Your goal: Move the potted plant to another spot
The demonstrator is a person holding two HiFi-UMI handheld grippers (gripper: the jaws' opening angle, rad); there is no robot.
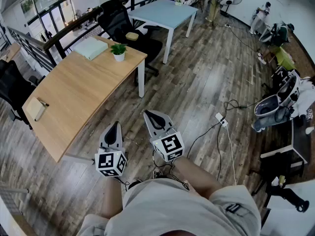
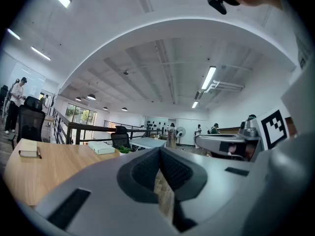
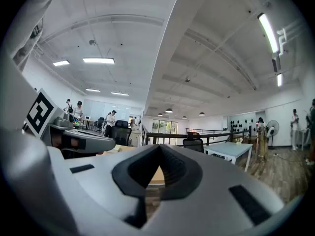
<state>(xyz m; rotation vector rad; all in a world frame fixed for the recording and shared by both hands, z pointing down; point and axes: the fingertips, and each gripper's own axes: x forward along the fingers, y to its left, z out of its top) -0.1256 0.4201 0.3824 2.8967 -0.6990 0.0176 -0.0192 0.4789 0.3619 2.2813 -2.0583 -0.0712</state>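
A small green potted plant [image 1: 118, 51] in a white pot stands near the far right corner of the long wooden table [image 1: 74, 97]; in the left gripper view the potted plant [image 2: 124, 150] shows far off, just above the jaws. My left gripper [image 1: 114, 126] and right gripper [image 1: 150, 115] are held level over the floor, well short of the table and apart from the plant. Both are shut with nothing between the jaws. In their own views the left gripper [image 2: 160, 150] and the right gripper [image 3: 158, 148] have jaw tips that meet.
A light green box [image 1: 90, 48] lies left of the plant, and a notebook with a pen [image 1: 36, 108] lies near the table's left end. Black office chairs [image 1: 123, 26] stand behind the table, a pale blue table [image 1: 165, 11] farther back. Cables and a power strip [image 1: 221, 120] lie on the floor.
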